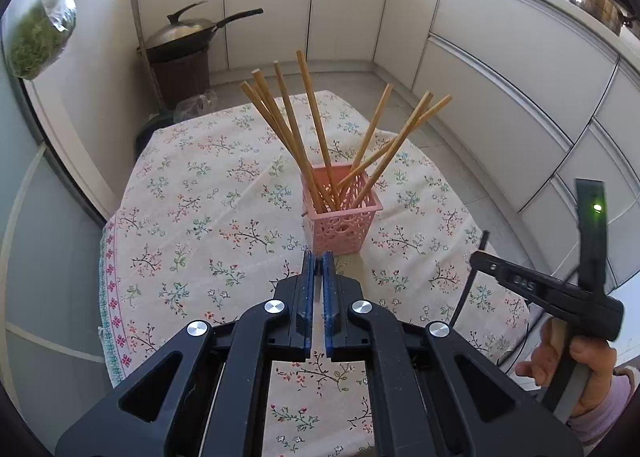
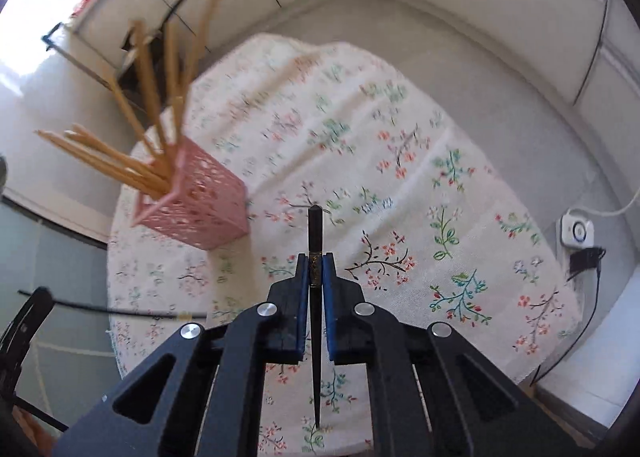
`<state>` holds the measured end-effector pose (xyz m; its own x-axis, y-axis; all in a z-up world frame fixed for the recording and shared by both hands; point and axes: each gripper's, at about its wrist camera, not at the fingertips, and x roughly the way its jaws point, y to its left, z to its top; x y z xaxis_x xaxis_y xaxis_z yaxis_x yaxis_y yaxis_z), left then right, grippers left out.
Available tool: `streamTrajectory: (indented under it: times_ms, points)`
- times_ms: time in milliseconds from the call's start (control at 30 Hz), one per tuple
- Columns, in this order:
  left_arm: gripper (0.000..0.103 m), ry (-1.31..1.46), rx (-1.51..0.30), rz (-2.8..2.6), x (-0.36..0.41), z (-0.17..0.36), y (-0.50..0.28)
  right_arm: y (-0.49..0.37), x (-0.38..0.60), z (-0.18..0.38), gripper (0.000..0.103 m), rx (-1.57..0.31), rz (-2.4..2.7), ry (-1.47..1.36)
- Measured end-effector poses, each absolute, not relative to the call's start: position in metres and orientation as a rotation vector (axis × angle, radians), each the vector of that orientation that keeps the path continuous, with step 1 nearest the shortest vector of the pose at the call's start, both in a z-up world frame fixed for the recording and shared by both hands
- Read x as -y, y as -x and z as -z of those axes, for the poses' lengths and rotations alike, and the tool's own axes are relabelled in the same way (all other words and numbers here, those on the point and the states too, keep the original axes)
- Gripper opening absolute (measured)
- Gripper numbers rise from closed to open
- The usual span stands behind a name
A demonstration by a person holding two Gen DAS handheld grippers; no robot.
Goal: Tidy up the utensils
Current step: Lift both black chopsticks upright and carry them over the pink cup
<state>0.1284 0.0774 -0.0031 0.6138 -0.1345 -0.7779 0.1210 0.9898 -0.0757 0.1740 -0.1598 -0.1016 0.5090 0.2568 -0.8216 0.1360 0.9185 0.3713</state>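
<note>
A pink lattice basket (image 1: 341, 219) stands on the floral tablecloth (image 1: 208, 185) and holds several wooden chopsticks (image 1: 304, 125) leaning outward. My left gripper (image 1: 318, 263) is shut and empty, just in front of the basket. My right gripper (image 2: 315, 265) is shut on a black chopstick (image 2: 315, 241), which stands along the fingers with its thin tip pointing back under the gripper. The basket (image 2: 196, 205) lies to the upper left of it in the right wrist view, tilted by the lens. The right gripper (image 1: 478, 257) also shows at the right of the left wrist view, with another black chopstick (image 1: 466, 285) hanging near it.
White kitchen cabinets (image 1: 500, 69) curve around the table. A wok on a dark bin (image 1: 180, 53) stands by the far left wall. Metal pots (image 1: 596, 1) sit on the counter. A power adapter and cable (image 2: 580, 241) lie past the table's right edge. A thin black rod (image 2: 120, 311) crosses the left side.
</note>
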Motion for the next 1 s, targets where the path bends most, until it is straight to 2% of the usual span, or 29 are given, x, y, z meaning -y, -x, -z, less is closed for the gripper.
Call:
streamTrajectory:
  times_ms: [667,1000]
  points:
    - [0.003,0.059,-0.687,0.158,-0.078,-0.086,-0.131,-0.138,0.166,-0.044,0.007,-0.717,-0.232,-0.380]
    - [0.003,0.068,-0.619,0.161,-0.064,-0.109,-0.169,-0.154,0.178,-0.061,0.007,-0.688,-0.238,-0.398]
